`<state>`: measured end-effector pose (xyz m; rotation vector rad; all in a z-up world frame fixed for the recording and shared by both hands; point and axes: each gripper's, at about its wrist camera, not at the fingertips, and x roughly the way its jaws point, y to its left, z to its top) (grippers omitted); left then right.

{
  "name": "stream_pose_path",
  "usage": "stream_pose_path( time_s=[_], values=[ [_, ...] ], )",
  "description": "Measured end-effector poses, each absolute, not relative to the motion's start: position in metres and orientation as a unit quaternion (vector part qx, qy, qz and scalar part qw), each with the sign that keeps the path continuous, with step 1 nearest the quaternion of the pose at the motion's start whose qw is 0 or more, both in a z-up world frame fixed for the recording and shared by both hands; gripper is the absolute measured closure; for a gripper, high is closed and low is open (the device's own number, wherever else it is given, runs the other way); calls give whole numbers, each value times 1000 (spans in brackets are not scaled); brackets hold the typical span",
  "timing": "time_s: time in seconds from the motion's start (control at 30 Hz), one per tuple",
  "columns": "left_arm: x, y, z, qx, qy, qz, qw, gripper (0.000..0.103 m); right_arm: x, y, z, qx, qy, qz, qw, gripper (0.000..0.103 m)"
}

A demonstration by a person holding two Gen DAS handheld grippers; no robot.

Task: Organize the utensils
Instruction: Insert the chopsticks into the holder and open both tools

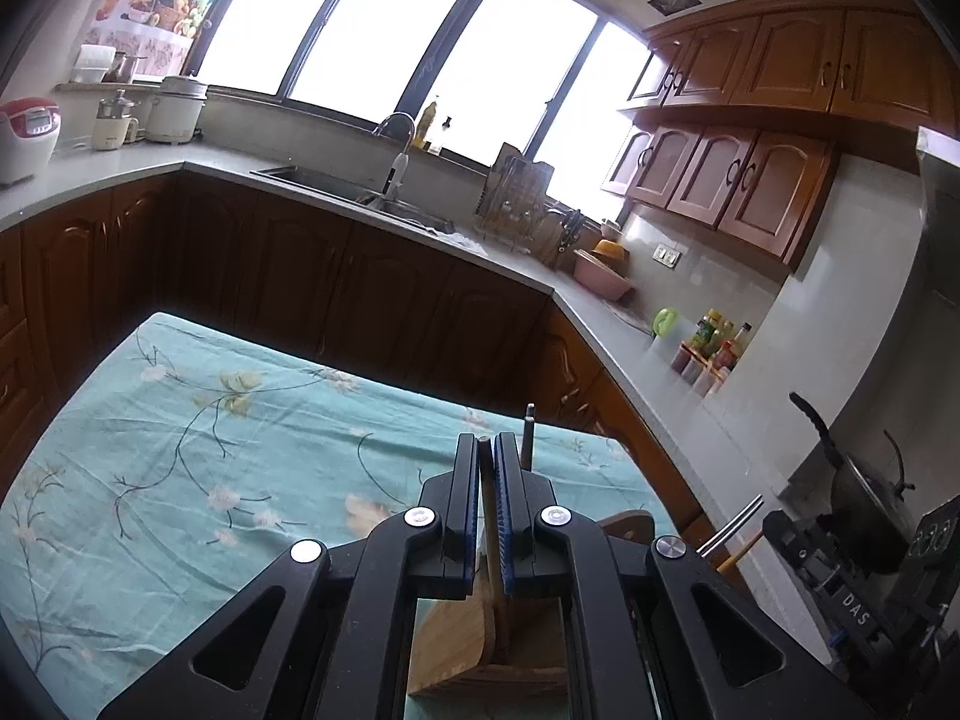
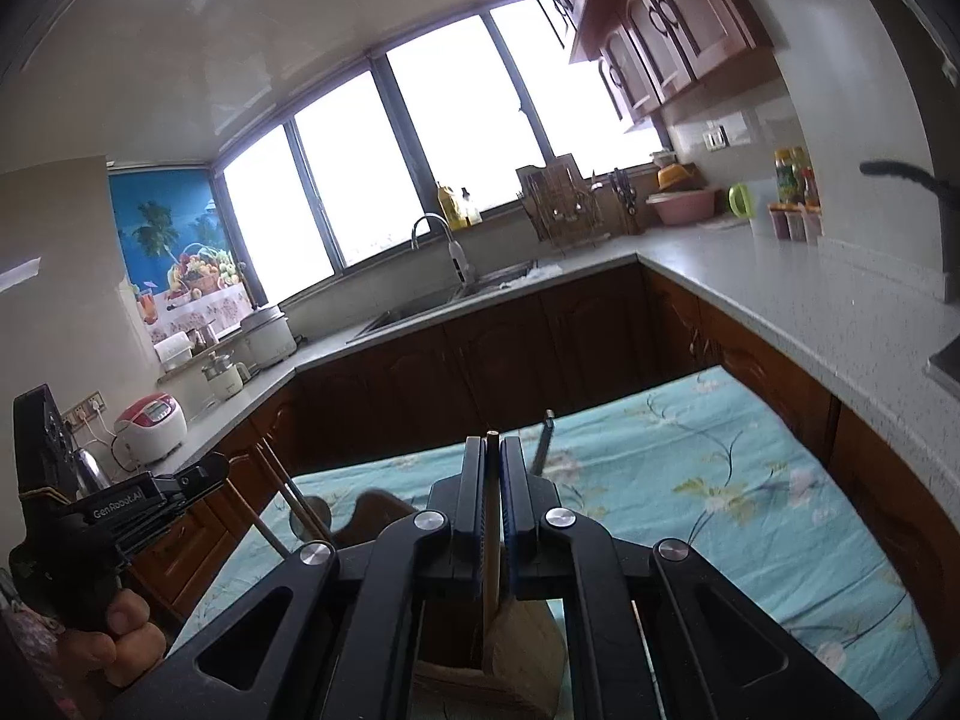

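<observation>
Item: left claw. Closed nearly flush on a thin wooden handle, held about upright; the handle runs down to a wooden holder just below, on the near part of the desk (floral teal cloth).

Item: right claw. Closed likewise on a slim wooden stick, whose paddle-shaped lower end, a wooden spatula blade, sits at or in the wooden holder's mouth; contact cannot be told.

Item: metal rod tip, standing just right of the left claw; nature unclear.

Item: chopsticks and a metal-handled utensil, left of the right claw, near the left-hand tool.

Step in hand, as judged: seating wooden utensils in the holder, one per claw.

Next move calls for: lowering each handle straight, then opening the claws once each is seated (tipping the holder is the risk).
</observation>
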<state>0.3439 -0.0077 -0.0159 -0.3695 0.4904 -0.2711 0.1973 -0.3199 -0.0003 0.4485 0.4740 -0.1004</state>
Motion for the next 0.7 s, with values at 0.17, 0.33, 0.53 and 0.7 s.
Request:
stream_pose_path(
  time_s=[0.17, 0.33, 0.53, 0.7],
  values=[
    [344, -11, -14, -169, 241, -133, 946, 99, 195, -322, -3, 228, 236, -53, 943, 98],
    [345, -9, -13, -168, 247, -138, 944, 99, 194, -329, -4, 237, 239, -51, 940, 98],
    [348, -8, -14, -174, 256, -143, 940, 97, 199, -328, -5, 245, 248, -47, 936, 93],
    [347, -7, -12, -176, 256, -138, 940, 76, 199, -328, -5, 246, 250, -46, 935, 93]
  ],
)
